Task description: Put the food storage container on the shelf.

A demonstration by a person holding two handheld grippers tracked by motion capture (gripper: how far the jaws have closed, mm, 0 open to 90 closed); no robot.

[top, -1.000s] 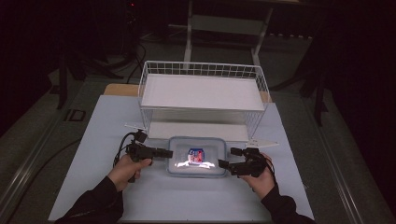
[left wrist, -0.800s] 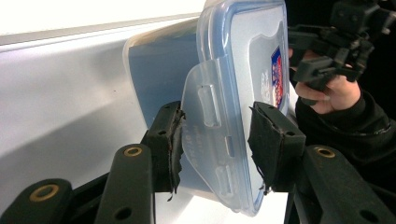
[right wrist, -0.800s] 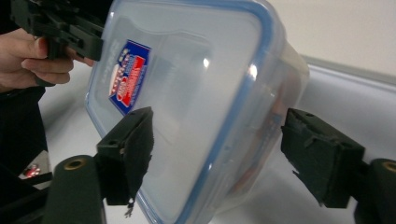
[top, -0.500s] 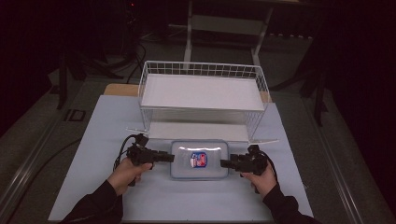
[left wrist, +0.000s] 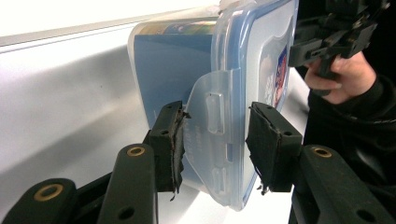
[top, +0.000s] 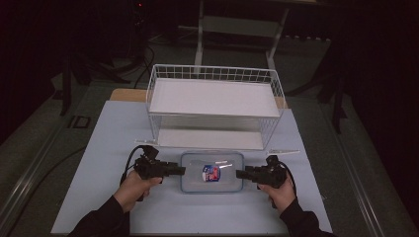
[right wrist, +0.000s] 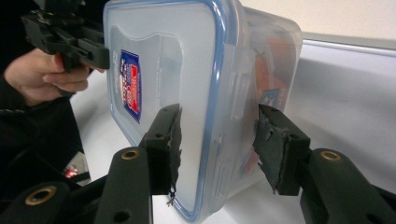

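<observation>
A clear plastic container point(top: 225, 177) with a blue-rimmed lid and a red and blue label point(top: 211, 173) lies flat on the table in front of the basket. My left gripper point(top: 182, 170) is shut on its left end. In the left gripper view the pads of that gripper point(left wrist: 217, 140) clamp the latch flap point(left wrist: 212, 116) from above and below. My right gripper point(top: 239, 174) holds the right end. Its jaws have just been closing, and in the right gripper view the gripper point(right wrist: 217, 135) has one pad on the lid point(right wrist: 163, 70) and one under the box.
A white wire basket point(top: 215, 106) with a flat white shelf stands just behind the container. The pale table mat point(top: 99, 148) reaches left, right and toward me. Two thin white strips point(top: 284, 151) lie by the basket's front corners. A dark floor surrounds the table.
The right gripper's jaws have closed onto the container's right end. The bright glare on the lid is gone and the container lies flat. Both hands have stayed roughly in place.
</observation>
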